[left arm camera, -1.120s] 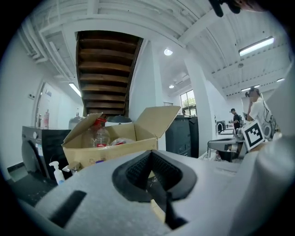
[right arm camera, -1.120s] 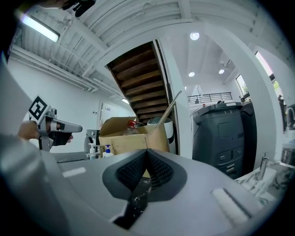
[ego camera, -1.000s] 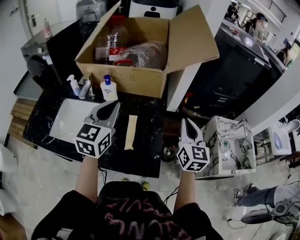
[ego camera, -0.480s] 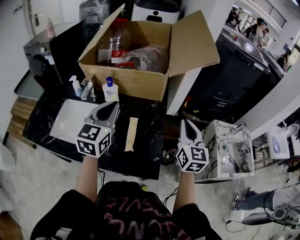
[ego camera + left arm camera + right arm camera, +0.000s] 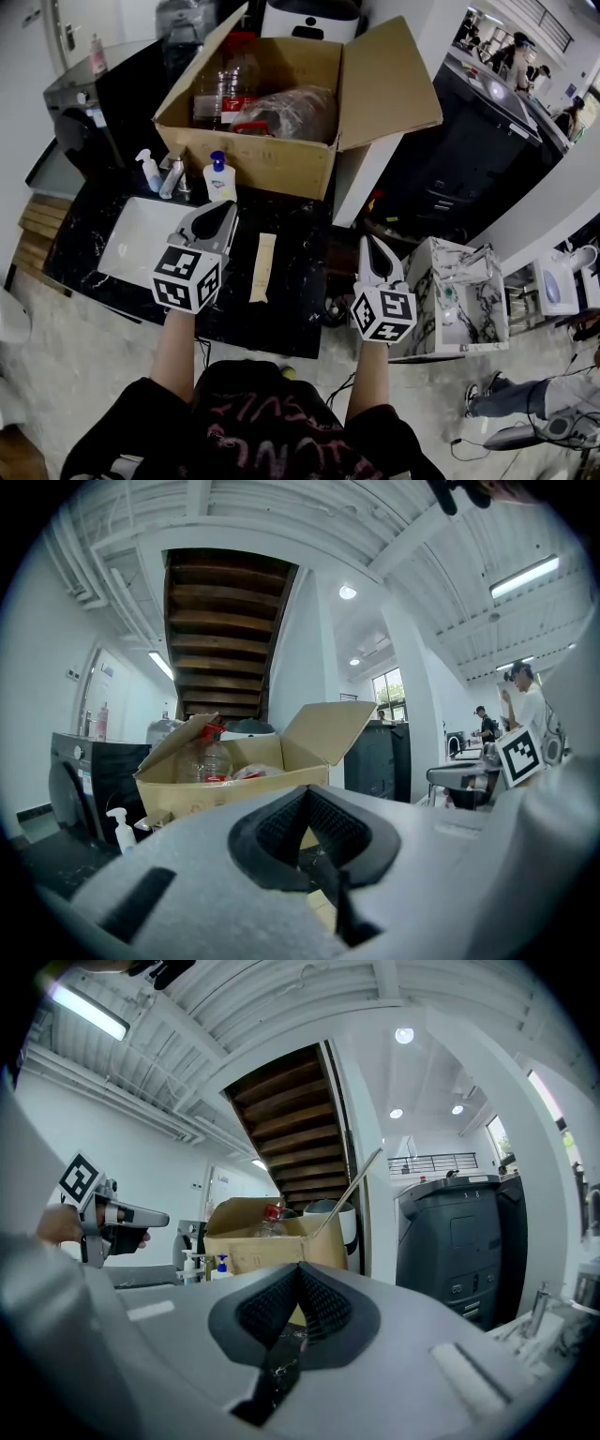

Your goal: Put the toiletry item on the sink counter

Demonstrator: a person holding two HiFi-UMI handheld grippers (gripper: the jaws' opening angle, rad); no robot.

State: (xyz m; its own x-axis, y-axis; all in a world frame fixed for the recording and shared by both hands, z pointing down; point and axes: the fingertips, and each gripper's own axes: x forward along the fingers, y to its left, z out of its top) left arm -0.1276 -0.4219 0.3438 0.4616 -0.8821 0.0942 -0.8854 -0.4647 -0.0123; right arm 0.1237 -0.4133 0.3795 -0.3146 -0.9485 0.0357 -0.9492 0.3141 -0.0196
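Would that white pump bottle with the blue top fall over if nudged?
Probably, if nudged high: the bottle stands upright and is taller than it is wide. Its smooth sides might slip in a grip. How full it is doesn't show, so its weight is a guess.

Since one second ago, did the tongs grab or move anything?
Nothing visibly changed. The left tongs and the right tongs stay shut and empty in the same spots. The beige toiletry item lies where it was on the black counter, beside the sink.
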